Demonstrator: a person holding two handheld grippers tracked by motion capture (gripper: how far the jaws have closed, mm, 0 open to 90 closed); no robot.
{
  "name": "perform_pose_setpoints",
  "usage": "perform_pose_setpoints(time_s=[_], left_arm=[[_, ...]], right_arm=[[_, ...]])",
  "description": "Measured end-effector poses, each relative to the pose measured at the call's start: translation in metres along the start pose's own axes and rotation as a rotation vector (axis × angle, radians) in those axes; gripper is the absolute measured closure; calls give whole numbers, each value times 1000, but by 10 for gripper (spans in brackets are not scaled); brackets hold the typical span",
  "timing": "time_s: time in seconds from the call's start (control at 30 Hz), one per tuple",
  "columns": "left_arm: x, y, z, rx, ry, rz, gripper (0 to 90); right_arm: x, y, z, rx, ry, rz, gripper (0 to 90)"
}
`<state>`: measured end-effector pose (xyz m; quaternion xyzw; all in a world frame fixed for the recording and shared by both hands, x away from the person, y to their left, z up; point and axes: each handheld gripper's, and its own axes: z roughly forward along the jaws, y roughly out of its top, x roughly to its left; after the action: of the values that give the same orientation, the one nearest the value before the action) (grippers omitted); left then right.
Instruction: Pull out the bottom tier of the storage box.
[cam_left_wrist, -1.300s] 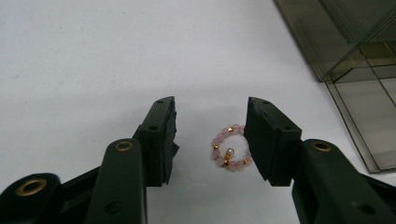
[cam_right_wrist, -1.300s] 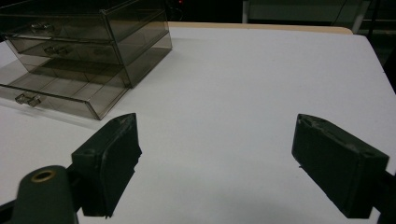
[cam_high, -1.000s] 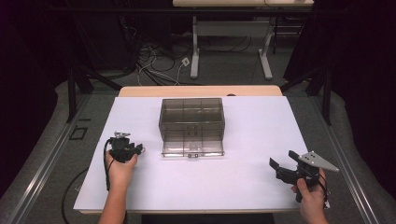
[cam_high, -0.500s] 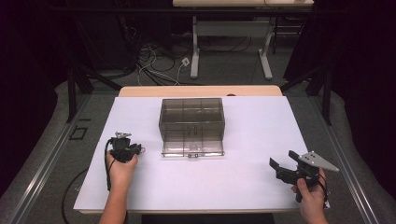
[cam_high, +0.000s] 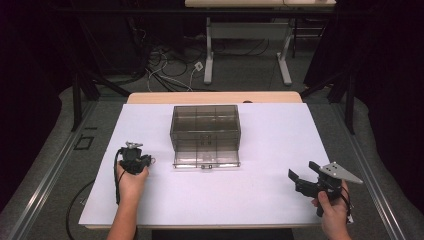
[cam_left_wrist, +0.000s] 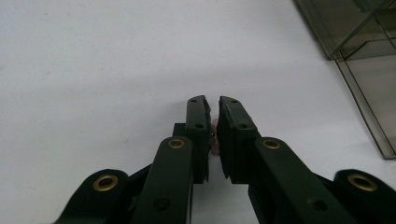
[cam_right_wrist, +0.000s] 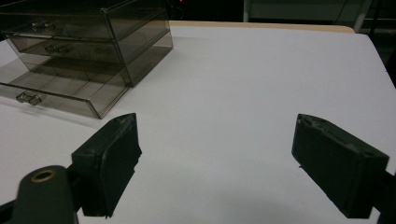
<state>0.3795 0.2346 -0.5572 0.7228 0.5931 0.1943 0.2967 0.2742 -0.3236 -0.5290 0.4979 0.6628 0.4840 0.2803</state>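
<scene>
A smoky clear drawer box (cam_high: 205, 125) stands mid-table with its bottom drawer (cam_high: 206, 159) pulled out. My left gripper (cam_high: 148, 160) rests on the white table to the left of the box. In the left gripper view its jaws (cam_left_wrist: 213, 100) have just been closing and stand almost together, with a small pinkish object (cam_left_wrist: 214, 136) pinched between the pads. The box corner (cam_left_wrist: 369, 70) lies to its upper right. My right gripper (cam_high: 302, 170) is held at the table's front right, open with nothing between its pads (cam_right_wrist: 215, 158). The drawer box (cam_right_wrist: 84, 46) sits far off to its left.
The white table top (cam_high: 270, 140) has a wooden strip (cam_high: 215, 97) along its far edge. Beyond it are a desk frame (cam_high: 245, 50) and floor cables (cam_high: 165, 70). A metal rail (cam_high: 45, 170) runs past the left side.
</scene>
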Motion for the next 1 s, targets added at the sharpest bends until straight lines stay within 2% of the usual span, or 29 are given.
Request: perform_pose_setpoints(time_s=[0.47,1.0], left_arm=[[0,-1,1,-9,-4,-11,878],[-1,0,0,-7,-2,-18,880]], right_arm=[[0,0,1,-3,1,-4,144],[0,0,1,-3,2,-3,144]])
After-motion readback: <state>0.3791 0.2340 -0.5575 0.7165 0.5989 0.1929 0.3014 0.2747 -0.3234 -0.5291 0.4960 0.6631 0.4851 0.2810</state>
